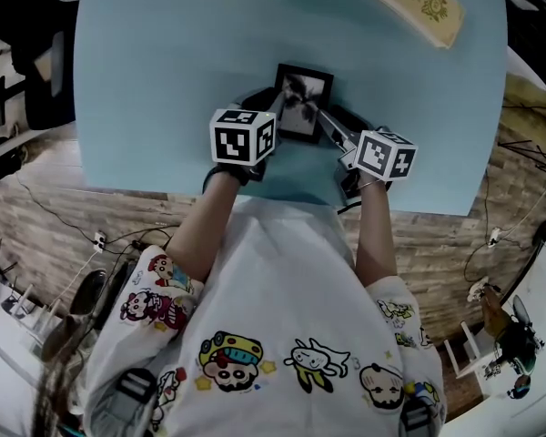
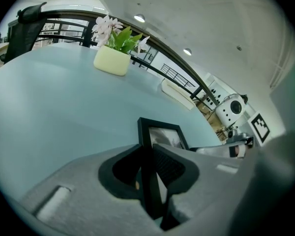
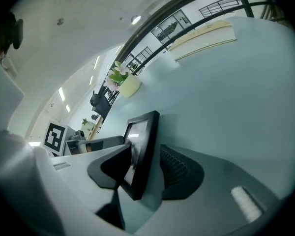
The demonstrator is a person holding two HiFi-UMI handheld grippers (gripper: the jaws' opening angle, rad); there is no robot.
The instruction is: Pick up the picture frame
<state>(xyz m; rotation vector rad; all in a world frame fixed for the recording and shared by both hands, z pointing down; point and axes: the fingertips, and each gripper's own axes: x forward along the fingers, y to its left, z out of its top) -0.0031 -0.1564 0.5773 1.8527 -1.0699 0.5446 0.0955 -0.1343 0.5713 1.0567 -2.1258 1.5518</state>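
Note:
A small black picture frame [image 1: 302,98] with a dark photo sits near the front of the light blue table [image 1: 164,80], and both grippers hold it. My left gripper [image 1: 278,107] is shut on its left edge. In the left gripper view the frame [image 2: 162,134] stands edge-on between the pads of that gripper [image 2: 148,166]. My right gripper [image 1: 323,116] is shut on the right edge. There the frame [image 3: 140,136] leans between the two pads of that gripper [image 3: 145,163]. The jaws hide the frame's lower edge, so I cannot tell whether it touches the table.
A pale pot with flowers [image 2: 112,62] stands at the table's far edge. A cream book [image 1: 419,3] lies at the far right. A dark chair [image 1: 36,71] is off the left side. The table's front edge runs just below my hands, with brick-pattern floor and cables beyond it.

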